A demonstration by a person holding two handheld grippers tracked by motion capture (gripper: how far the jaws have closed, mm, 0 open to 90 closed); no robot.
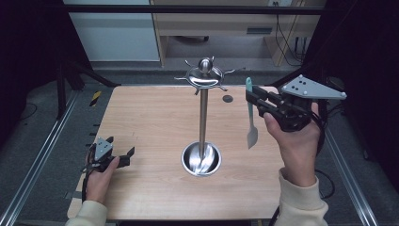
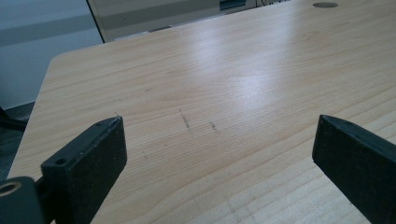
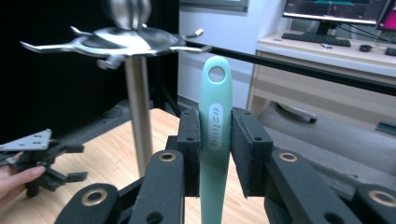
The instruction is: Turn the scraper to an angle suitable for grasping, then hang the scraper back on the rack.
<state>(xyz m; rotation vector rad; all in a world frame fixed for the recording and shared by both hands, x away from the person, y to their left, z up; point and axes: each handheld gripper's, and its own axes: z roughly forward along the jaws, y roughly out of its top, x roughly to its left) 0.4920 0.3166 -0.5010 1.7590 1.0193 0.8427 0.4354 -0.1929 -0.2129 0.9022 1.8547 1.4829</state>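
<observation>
High view, right gripper: raised above the table's right side, jaws clamped on the green handle of a spatula that hangs blade-down below them.
High view, stand: steel pole rising from a round base, hooked disc on top, off the jaw tips on the side away from the hand.
High view, left gripper: low at the near left of the table, jaws spread wide.
Left gripper view: two black jaws far apart, bare wood between and beyond them.
Right gripper view, spatula: upright between the closed jaws, handle hole above the pads.
Right gripper view, stand: beyond the jaws, left of the handle.
</observation>
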